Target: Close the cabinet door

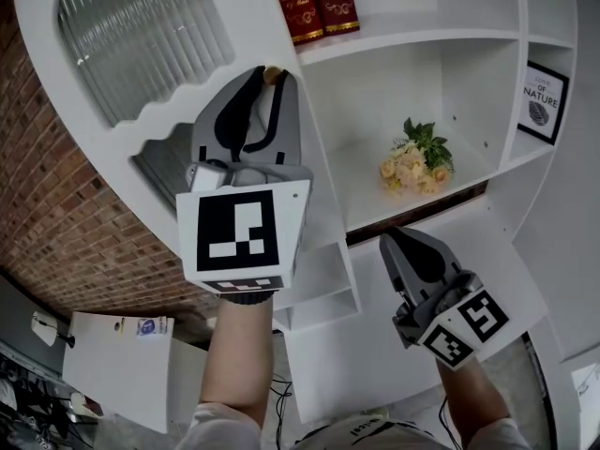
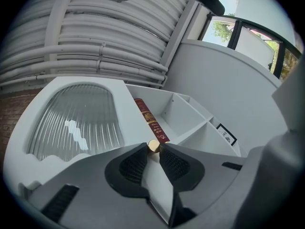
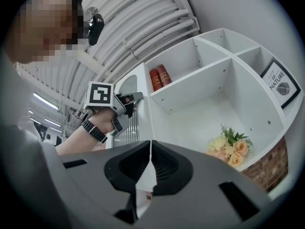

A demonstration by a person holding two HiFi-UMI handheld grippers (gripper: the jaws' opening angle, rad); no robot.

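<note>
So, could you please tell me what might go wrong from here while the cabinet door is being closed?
1. The left gripper pinches the small gold knob only with the tips of its jaws, so it may slip off as the door swings.
2. If the door shuts hard, its ribbed glass panel could be jarred against the white cabinet.

Head view: from the head, out over both forearms onto shelf; close, left gripper and right gripper both in frame. Left gripper view: behind own jaws, tilted up along door, knob right at jaw tips. Right gripper view: farther back, tilted up, most of shelf in frame. Shared by all three: door, books. Flowers: head and right gripper views only.
</note>
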